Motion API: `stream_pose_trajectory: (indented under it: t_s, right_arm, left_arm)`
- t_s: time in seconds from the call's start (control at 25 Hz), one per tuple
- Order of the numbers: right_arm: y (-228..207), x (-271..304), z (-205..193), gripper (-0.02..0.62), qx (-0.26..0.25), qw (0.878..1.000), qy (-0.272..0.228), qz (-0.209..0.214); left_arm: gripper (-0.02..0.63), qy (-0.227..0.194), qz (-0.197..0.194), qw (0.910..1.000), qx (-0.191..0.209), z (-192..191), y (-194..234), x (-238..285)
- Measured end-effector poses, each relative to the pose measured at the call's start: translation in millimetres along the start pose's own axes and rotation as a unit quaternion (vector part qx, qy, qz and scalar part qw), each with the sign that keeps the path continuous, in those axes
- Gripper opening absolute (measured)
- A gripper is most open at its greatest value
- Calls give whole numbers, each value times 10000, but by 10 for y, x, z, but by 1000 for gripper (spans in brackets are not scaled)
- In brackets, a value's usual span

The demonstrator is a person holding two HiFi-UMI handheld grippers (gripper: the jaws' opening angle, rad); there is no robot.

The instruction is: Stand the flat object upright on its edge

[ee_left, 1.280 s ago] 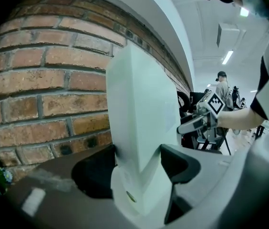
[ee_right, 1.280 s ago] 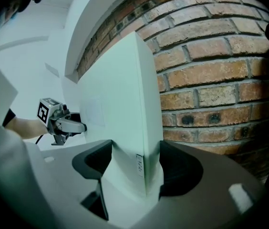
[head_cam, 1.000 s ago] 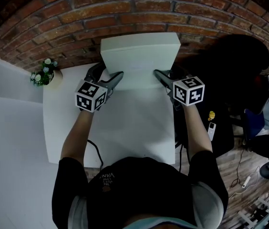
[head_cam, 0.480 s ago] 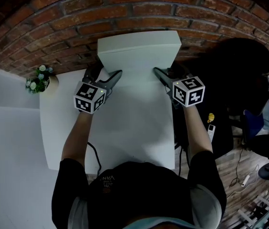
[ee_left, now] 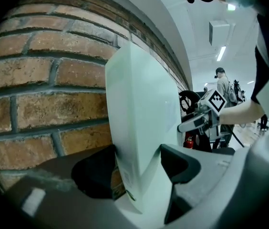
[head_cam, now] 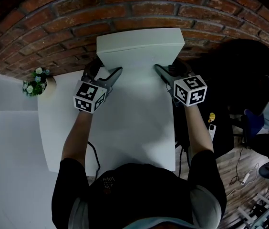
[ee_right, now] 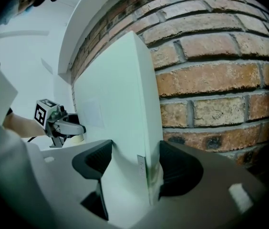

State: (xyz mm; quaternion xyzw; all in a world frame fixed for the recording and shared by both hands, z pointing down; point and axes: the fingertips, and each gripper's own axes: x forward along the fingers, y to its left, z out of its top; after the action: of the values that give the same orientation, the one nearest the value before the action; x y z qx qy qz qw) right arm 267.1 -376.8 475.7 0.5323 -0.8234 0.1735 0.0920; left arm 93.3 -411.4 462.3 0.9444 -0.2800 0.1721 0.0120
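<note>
A flat white box (head_cam: 139,49) stands tilted up on its lower edge at the far side of the white table (head_cam: 125,128), close to the brick wall (head_cam: 125,8). My left gripper (head_cam: 105,69) is shut on the box's left side edge. My right gripper (head_cam: 168,67) is shut on its right side edge. In the left gripper view the box (ee_left: 144,109) fills the gap of the left gripper (ee_left: 139,161), both pads against it. In the right gripper view the box (ee_right: 115,94) sits likewise in the right gripper (ee_right: 129,163). The box's back face is hidden.
A small pot of flowers (head_cam: 34,82) sits at the table's far left corner. A dark chair or bag (head_cam: 239,66) stands right of the table, with cables and small items on the wooden floor (head_cam: 249,175). The wall lies directly behind the box.
Both grippers and the box have shifted together a little further toward the brick wall. The grips look the same.
</note>
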Motion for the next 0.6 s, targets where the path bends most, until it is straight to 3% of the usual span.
stream_pose_trajectory:
  t_s: [0.6]
  right_arm:
    - [-132, 67, 44, 313, -148, 9996, -185, -123]
  left_arm:
    - [307, -79, 124, 9995, 266, 35, 52, 151]
